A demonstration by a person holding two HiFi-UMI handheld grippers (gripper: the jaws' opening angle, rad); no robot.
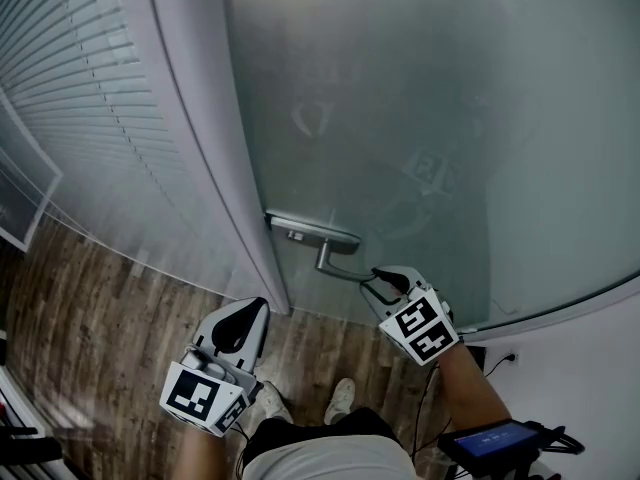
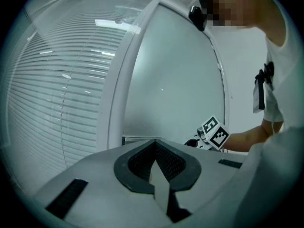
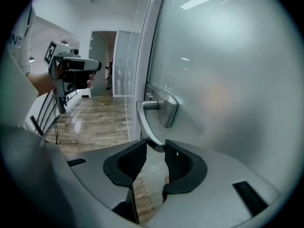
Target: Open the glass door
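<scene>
A frosted glass door [image 1: 420, 118] stands shut in front of me, with a metal lever handle [image 1: 330, 258] below a plate [image 1: 310, 230]. My right gripper [image 1: 385, 280] is at the free end of the lever. In the right gripper view the curved end of the handle [image 3: 147, 122] fills the gap between the pads of the right gripper [image 3: 156, 148], which is shut on it. My left gripper [image 1: 240, 320] hangs lower left, apart from the door, beside the frame. Its pads meet at the tip in the left gripper view [image 2: 155, 148], with nothing between them.
A pale door frame [image 1: 215, 168] runs along the door's left edge, with slatted blinds [image 1: 90, 98] behind glass further left. Wood floor [image 1: 100, 298] lies below, with my shoes [image 1: 340, 398]. A tablet [image 1: 495, 438] sits at lower right, near a wall socket [image 1: 510, 356].
</scene>
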